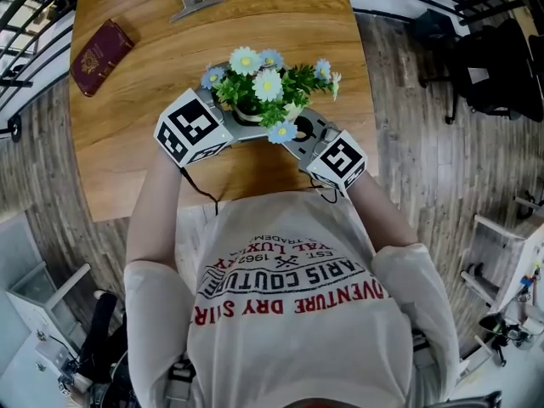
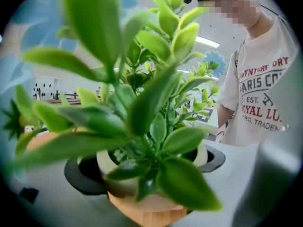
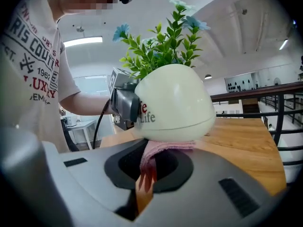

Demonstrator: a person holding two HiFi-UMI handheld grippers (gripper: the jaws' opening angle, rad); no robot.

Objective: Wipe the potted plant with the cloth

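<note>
Right gripper view first: the right gripper (image 3: 149, 174) has its jaws closed on a pink cloth (image 3: 163, 148), which bunches up out of the jaw gap. Straight ahead of those jaws the cloth presses against the lower side of a cream pot (image 3: 175, 103) – cloth and pot are touching. Red and dark lettering shows on the pot's left flank, and green leaves (image 3: 161, 53) with pale blue flowers (image 3: 191, 22) rise above it.

Over to the left gripper (image 1: 231, 124). Seen from the right one, its grey jaw sits flat against the far-left side of the pot. In the left gripper view the pot's rim fills the space between its jaws, with leaves crowding right up to the lens, so that gripper is clamped on the pot.

From the head view, the plant (image 1: 263, 87) sits squarely between the two grippers – left gripper just beside it on one side, right gripper just beside it on the other, marker cubes toward the person. All of this is over the near part of a wooden table (image 1: 153, 160). Well beyond the left gripper lies a dark red booklet (image 1: 100, 56), and farther still, beyond the plant, a metal clip (image 1: 195, 4).
</note>
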